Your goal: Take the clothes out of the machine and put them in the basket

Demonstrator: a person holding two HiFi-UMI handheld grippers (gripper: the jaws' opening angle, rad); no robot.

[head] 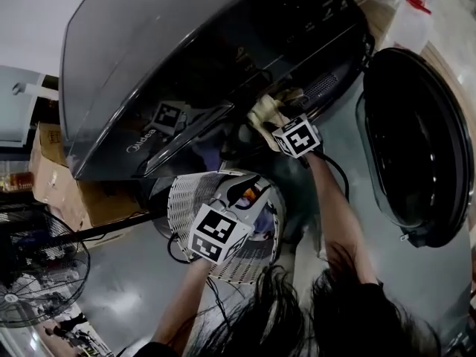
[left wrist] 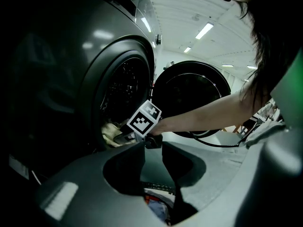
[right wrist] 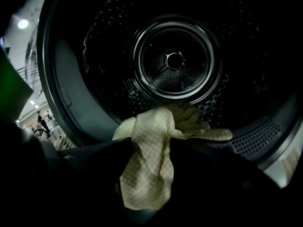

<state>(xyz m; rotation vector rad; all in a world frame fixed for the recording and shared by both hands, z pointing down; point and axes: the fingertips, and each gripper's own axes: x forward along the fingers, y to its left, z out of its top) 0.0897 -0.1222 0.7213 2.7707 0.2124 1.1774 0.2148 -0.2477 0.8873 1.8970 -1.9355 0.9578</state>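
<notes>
At the drum's (right wrist: 175, 60) 6 o'clock lip, the right gripper (right wrist: 147, 150) holds a yellow checked cloth (right wrist: 151, 122) between its fingers, the rest lying just inside the rim. The door (head: 416, 140) stands wide at 3 o'clock. The left gripper (left wrist: 152, 162), fingers narrowly apart and empty, hangs over the basket (head: 184, 199).

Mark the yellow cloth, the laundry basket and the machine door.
yellow cloth (right wrist: 147, 164), right gripper view, its hanging middle fold.
laundry basket (head: 184, 201), head view, its white lattice wall.
machine door (head: 416, 136), head view, its dark round window.
</notes>
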